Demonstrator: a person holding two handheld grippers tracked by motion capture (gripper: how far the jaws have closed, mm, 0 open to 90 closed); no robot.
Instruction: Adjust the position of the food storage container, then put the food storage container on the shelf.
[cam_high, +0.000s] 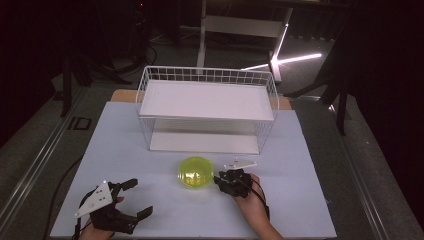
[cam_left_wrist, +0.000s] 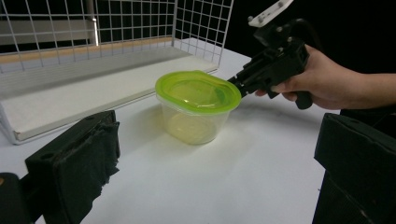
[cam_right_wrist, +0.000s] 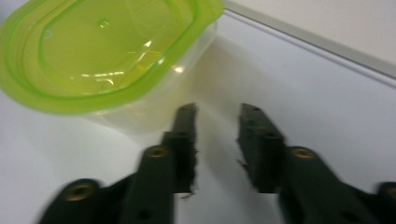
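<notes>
From the high view, a lidded green container (cam_high: 195, 172) sits mid-surface (cam_high: 300, 200), in front of a white wire basket (cam_high: 207, 107); the right gripper (cam_high: 218, 180) is just beside it, the left gripper (cam_high: 140, 197) spread wide near the front left corner. The left gripper view has its jaws far apart. In the right gripper view, the jaws stand parted, empty, beside the container (cam_right_wrist: 107, 51).

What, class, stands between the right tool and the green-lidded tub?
Nothing visible does. The right tool, jaws apart, sits close beside the tub on bare table. The wire rack stands farther back, behind both.
</notes>
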